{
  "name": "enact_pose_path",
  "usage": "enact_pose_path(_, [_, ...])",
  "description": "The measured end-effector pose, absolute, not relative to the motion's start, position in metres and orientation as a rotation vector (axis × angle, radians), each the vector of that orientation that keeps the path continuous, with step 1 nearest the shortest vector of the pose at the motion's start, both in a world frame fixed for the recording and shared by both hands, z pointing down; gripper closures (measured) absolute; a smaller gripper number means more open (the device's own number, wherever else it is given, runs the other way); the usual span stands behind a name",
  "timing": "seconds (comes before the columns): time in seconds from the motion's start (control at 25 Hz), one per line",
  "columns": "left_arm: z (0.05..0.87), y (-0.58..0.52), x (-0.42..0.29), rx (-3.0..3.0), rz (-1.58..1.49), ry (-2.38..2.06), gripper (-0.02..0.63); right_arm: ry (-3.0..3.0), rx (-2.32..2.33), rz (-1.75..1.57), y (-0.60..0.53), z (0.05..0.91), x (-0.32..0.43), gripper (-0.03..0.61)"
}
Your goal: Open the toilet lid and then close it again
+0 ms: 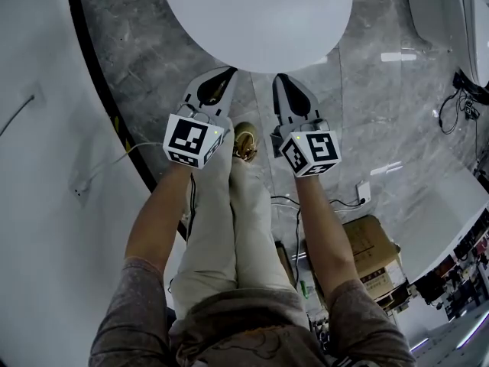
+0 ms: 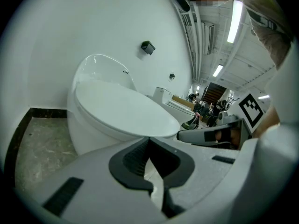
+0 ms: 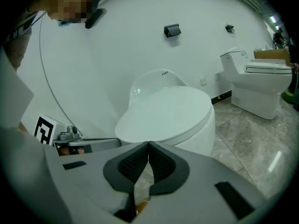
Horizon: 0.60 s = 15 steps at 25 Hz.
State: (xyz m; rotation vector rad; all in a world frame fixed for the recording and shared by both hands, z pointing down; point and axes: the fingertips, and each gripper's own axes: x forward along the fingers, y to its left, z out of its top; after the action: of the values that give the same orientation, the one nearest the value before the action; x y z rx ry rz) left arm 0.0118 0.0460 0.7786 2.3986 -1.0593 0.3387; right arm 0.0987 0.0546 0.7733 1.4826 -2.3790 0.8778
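Note:
A white toilet with its lid [image 1: 256, 17] down fills the top of the head view; the closed lid [image 2: 119, 108] [image 3: 166, 111] lies flat in both gripper views. My left gripper [image 1: 229, 73] hangs just short of the lid's front edge, tips meeting, nothing between them. Beside it, my right gripper [image 1: 281, 78] is also shut and empty, its tips close to the rim. Seen from its own camera, the left gripper [image 2: 148, 139] points at the lid's front underside. From the right gripper's own camera, the right gripper [image 3: 148, 143] has tips touching below the lid's front.
A curved white wall [image 1: 38, 128] with a dark skirting runs down the left. Grey marble floor [image 1: 382, 98] surrounds the toilet. A second toilet [image 3: 254, 80] stands to the right. A cardboard box [image 1: 374, 254] and cables lie behind the person's legs [image 1: 229, 220].

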Motion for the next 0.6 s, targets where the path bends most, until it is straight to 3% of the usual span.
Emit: enact_pose_path(0.6, [0.729,0.043,0.013,2.339,0.286,-1.092,0.606,-2.44,1.485,0.865,0.051,0.716,0.1,0.552])
